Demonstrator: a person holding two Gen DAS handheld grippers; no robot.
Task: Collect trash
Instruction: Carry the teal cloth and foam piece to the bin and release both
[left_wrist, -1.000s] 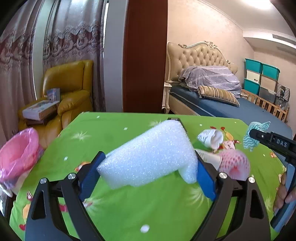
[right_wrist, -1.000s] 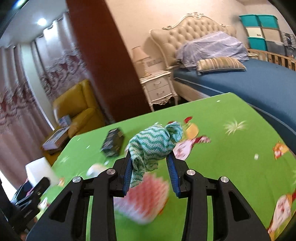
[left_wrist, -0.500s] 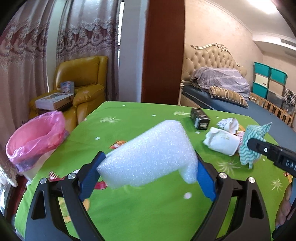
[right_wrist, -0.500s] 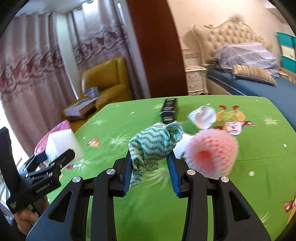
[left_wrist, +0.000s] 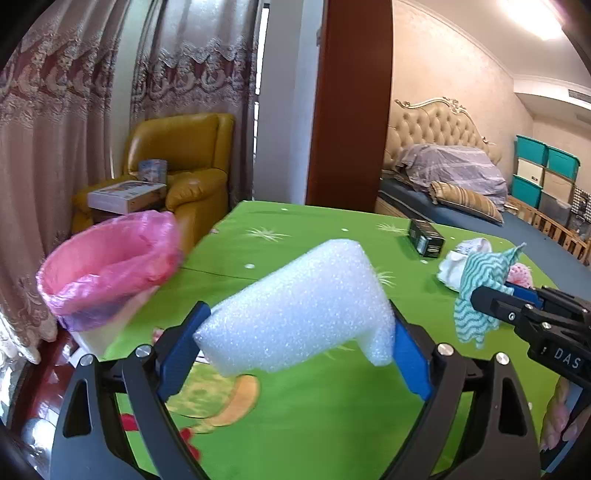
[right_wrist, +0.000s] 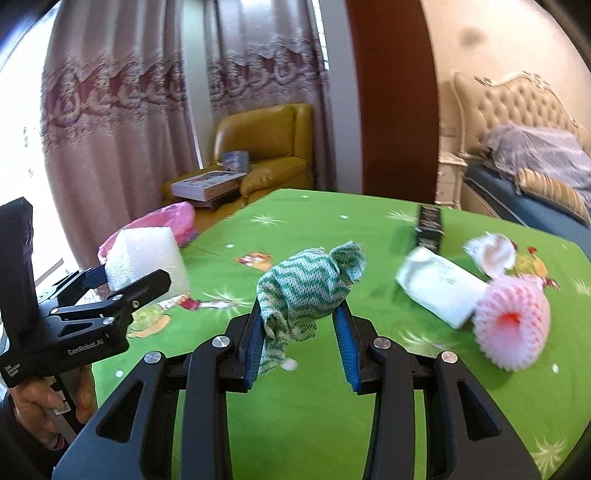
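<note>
left tool (left_wrist: 295, 328) clamps white foam block (left_wrist: 295, 306) over green tabletop (left_wrist: 332, 424) | right tool (right_wrist: 301, 328) pinches green-white zigzag cloth (right_wrist: 306, 284) | pink-lined bin (left_wrist: 107, 266) beside tabletop's left edge | black box (left_wrist: 424, 240), white wrappers (right_wrist: 439, 291) lying farther on tabletop

Open green tablecloth (left_wrist: 332, 406) before pink-lined bin (left_wrist: 107, 269)

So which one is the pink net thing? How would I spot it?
Find the green table. At its right side lies a heap of litter, and the net sits at its near end, against a white wrapper. It is the only pink, round, meshy piece there.
</note>
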